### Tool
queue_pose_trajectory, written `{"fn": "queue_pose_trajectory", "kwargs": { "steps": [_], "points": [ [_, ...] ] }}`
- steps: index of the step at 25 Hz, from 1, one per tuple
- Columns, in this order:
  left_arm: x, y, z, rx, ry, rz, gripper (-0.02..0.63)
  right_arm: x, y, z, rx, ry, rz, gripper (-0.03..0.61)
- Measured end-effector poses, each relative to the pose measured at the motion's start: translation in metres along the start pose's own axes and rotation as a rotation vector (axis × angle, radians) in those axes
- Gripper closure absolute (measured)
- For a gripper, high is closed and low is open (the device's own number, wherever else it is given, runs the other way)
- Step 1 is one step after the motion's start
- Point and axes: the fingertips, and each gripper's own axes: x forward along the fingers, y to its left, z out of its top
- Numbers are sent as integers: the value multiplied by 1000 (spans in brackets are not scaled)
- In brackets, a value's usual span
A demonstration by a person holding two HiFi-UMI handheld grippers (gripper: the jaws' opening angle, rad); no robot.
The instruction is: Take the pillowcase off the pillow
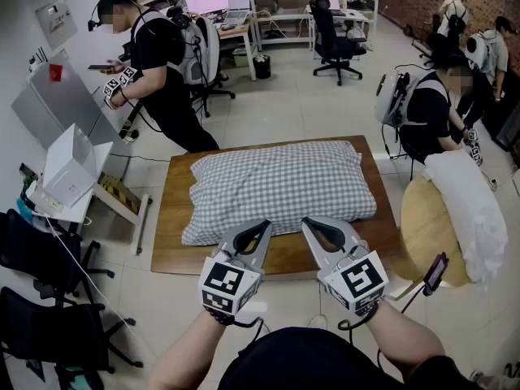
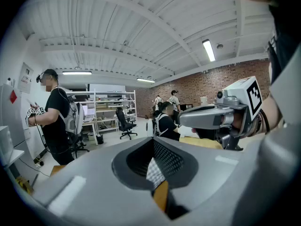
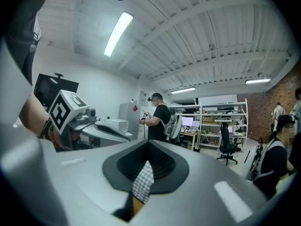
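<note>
Pale floor tiles (image 1: 325, 112) spread round a low wooden surface (image 1: 172, 246), with desks, shelves and an office chair (image 1: 333, 39) along the far wall. On that surface lies 1 pillow (image 1: 280, 187), set lengthwise across it and fully inside its grey-and-white checked pillowcase (image 1: 244, 210). The 2 grippers hover side by side over the near edge of the surface. The left gripper (image 1: 262, 226) has its fingers closed together, with the tips right at the pillow's front edge. The right gripper (image 1: 310, 223) has its fingers closed too, tips at the same edge, just beside the left one's. In each gripper view a sliver of checked cloth and wood shows through the slot behind the closed tips; whether any cloth is pinched cannot be told. 1 person (image 1: 158, 63) stands at the back left. Another (image 1: 431, 112) sits at the right beside a round table (image 1: 422, 234) bearing a white pillow (image 1: 471, 205).
</note>
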Motion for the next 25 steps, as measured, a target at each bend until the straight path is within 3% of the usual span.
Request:
{"fn": "queue_pose_trajectory", "kwargs": {
  "steps": [6,19,25],
  "points": [
    [15,19,18,-55,-16,51,610,-5,-25,1,-14,7,22,578],
    [79,-12,29,-19,-5,97,610,-6,-69,-17,-26,35,105,577],
    [86,-20,18,-2,23,101,609,-12,-73,-25,-13,42,117,577]
  ]
}}
